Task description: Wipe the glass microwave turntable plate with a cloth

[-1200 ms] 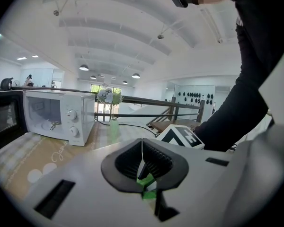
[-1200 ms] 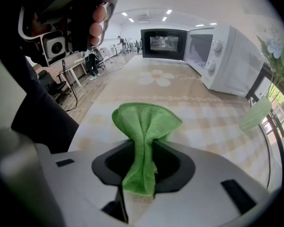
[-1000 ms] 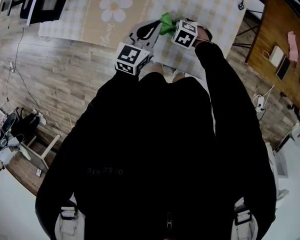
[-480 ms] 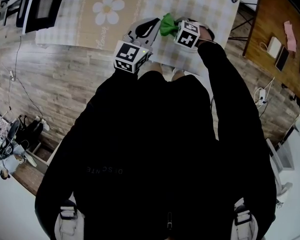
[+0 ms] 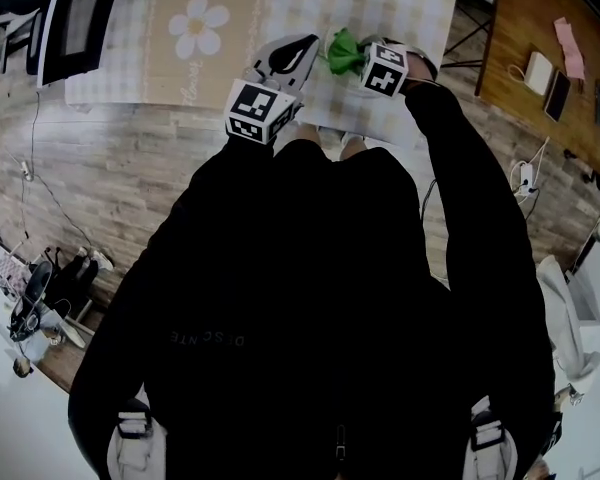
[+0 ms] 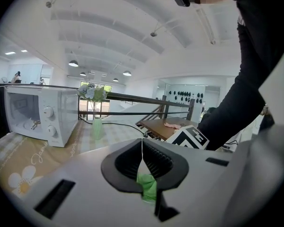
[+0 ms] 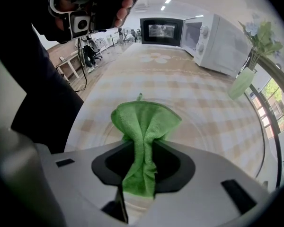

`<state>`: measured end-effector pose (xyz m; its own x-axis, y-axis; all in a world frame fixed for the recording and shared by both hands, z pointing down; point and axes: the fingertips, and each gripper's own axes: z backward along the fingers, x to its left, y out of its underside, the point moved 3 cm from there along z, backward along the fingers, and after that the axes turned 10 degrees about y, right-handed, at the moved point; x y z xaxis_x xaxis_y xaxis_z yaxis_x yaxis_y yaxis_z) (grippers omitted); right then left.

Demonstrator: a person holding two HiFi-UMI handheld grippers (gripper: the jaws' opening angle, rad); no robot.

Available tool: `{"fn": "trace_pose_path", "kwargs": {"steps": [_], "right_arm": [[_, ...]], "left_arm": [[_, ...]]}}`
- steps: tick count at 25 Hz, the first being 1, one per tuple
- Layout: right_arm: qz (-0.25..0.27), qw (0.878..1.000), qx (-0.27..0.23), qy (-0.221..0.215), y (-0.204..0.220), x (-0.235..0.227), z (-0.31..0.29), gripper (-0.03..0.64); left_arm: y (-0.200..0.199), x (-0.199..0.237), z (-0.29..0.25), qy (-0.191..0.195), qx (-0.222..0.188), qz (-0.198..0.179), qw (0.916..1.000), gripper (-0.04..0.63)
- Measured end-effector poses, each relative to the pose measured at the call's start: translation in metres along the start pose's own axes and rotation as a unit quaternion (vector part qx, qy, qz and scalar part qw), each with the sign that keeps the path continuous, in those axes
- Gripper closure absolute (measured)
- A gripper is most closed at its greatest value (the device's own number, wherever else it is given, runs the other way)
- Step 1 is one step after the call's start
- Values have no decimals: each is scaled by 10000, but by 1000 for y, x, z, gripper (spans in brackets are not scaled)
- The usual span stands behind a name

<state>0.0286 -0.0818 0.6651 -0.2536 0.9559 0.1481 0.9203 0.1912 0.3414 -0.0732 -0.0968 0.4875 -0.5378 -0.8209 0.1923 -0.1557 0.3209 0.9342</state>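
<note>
The clear glass turntable plate (image 7: 217,126) fills the right gripper view, with the checked tablecloth showing through it. My right gripper (image 7: 141,167) is shut on a bunched green cloth (image 7: 144,122) that rests against the plate's face. In the head view this gripper (image 5: 358,56) and the cloth (image 5: 340,53) sit just right of my left gripper (image 5: 305,46). In the left gripper view the left gripper (image 6: 142,148) has its jaws together on the plate's thin rim, seen edge-on. A bit of the cloth (image 6: 146,186) shows below them.
A white microwave (image 6: 33,119) with its door open (image 7: 161,30) stands at the far end of the table. A green vase of flowers (image 6: 97,122) is beside it. A wooden side table (image 5: 540,48) stands to the right, and the table edge is right at my body.
Both grippers stay close together at the table edge. The right gripper and cloth have drifted slightly right and up in the head view, which has itself shifted.
</note>
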Motion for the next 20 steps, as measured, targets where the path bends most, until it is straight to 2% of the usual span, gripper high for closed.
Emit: {"fn": "trace_pose_path", "kwargs": {"steps": [20], "right_arm": [[-476, 9985, 206, 199, 96, -1, 34, 483]], "left_arm": [[-8, -45, -54, 520, 127, -158, 9984, 574]]}}
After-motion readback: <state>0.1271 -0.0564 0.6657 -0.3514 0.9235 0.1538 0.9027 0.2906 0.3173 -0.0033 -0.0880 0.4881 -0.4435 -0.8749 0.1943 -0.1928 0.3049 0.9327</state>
